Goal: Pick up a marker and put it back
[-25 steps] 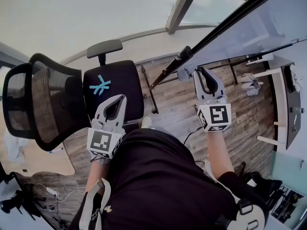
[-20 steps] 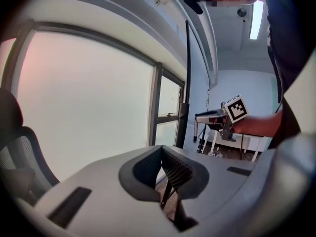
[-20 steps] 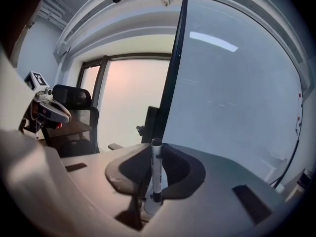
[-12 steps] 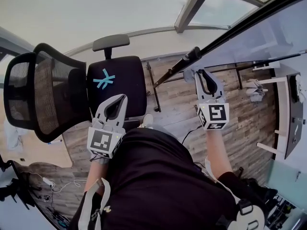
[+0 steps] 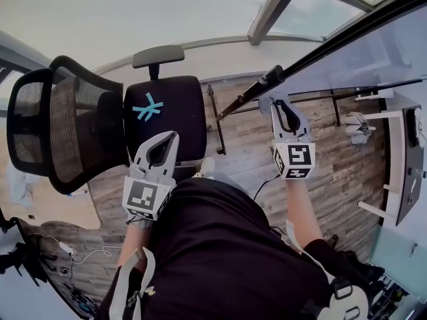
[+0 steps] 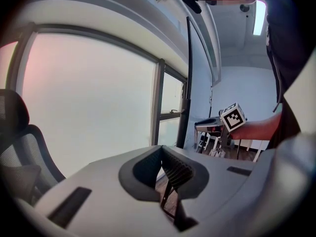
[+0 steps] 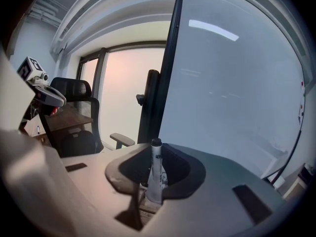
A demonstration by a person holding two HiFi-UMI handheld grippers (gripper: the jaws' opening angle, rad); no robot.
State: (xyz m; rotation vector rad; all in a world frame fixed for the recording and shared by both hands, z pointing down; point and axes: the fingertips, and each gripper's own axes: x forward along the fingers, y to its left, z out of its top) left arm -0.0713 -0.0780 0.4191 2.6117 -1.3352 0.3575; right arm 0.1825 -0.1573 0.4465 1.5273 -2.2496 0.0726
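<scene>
A white marker [image 7: 156, 174] with a dark cap stands upright between the jaws of my right gripper [image 7: 157, 157], which is shut on it. In the head view the right gripper [image 5: 280, 105] is held up close to the dark edge of a glossy board [image 5: 360, 52]; the marker itself cannot be made out there. My left gripper [image 5: 169, 139] is at waist height in front of a black chair. In the left gripper view, the left gripper [image 6: 162, 163] has its jaws closed together with nothing between them.
Two black office chairs [image 5: 163, 119] stand on the wood floor to the left, one with a mesh back [image 5: 60, 139]. The board's black frame [image 5: 293, 62] runs diagonally at upper right. White table legs [image 5: 373, 112] and cables [image 5: 80, 259] lie around the edges.
The chairs and the board frame have slid slightly right in the head view. Both grippers keep their pose, and the right one still holds the marker.
</scene>
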